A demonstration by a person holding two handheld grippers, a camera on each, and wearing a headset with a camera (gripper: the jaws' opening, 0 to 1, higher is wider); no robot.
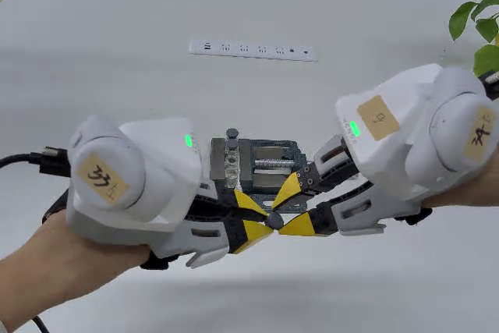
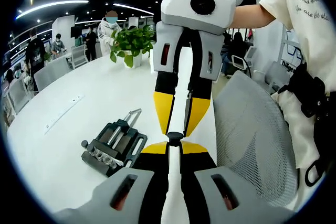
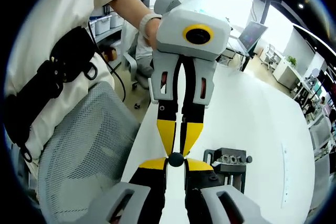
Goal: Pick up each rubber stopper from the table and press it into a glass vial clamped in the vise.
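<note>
Small dark grey rubber stopper (image 1: 274, 220), rounded, lifted off white table (image 1: 117, 76), pinched where yellow tips of left gripper (image 1: 267, 221) and right gripper (image 1: 282, 219) meet, both closed onto it, just in front of vise

Dark metal vise (image 1: 269, 163) lying flat on table, screw running to right in head view

Row of small clear glass vials (image 1: 231, 168) upright, clamped at vise's left end, mouths up; dark cap-like piece (image 1: 232, 133) at far end of row, stopper or vise part unclear

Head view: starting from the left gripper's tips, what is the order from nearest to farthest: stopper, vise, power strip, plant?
1. Stopper, right at the left gripper's tips.
2. Vise, just beyond it.
3. Power strip, mid-table.
4. Plant, far right corner.
</note>
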